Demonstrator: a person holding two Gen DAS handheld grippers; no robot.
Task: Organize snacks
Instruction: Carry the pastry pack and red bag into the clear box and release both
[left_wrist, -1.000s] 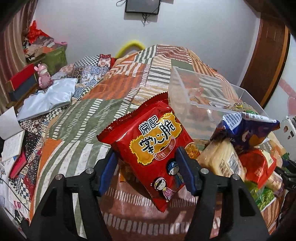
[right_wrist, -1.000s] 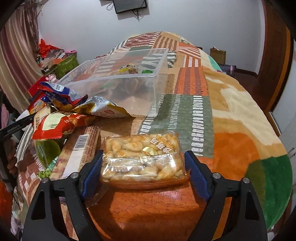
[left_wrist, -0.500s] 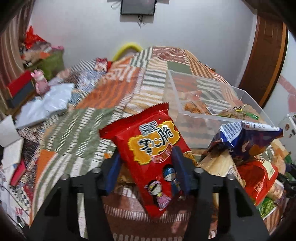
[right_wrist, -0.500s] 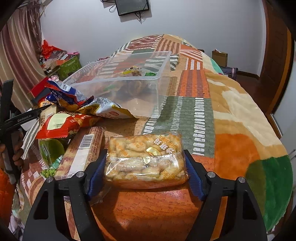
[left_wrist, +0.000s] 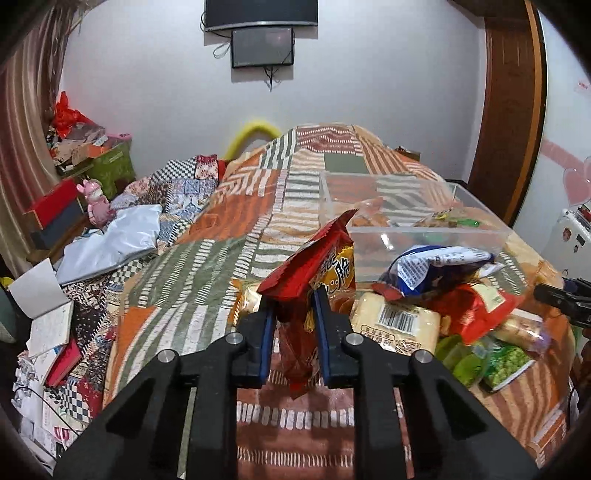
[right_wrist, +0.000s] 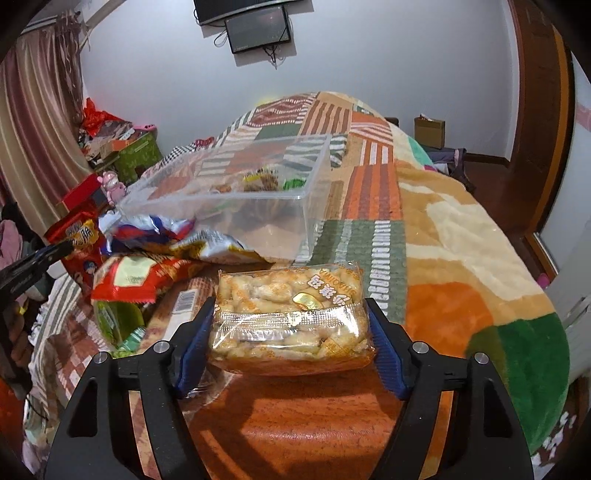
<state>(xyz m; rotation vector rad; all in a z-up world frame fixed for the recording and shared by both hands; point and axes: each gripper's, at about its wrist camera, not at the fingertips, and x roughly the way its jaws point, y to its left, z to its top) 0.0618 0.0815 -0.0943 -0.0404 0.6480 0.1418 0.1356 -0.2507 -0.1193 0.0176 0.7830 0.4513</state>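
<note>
The red bag (left_wrist: 314, 280) stands upright, crumpled and pinched between the left claw (left_wrist: 293, 321) above the bed (left_wrist: 207, 273). The clear pastry pack (right_wrist: 291, 321) sits gripped between the right claw (right_wrist: 291, 332), just above the blanket. Other snacks (left_wrist: 458, 295) lie heaped between them, touching the clear bin (right_wrist: 236, 206) behind.

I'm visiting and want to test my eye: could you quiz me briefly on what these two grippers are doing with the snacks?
1. True or false: the left gripper is shut on the red snack bag.
2. What does the right gripper hold: (a) clear pastry pack, (b) green pea bag, (c) nothing?
3. The clear plastic bin lies ____ the snack pile.

Key: 1 true; 2 a; 3 beyond.
</note>
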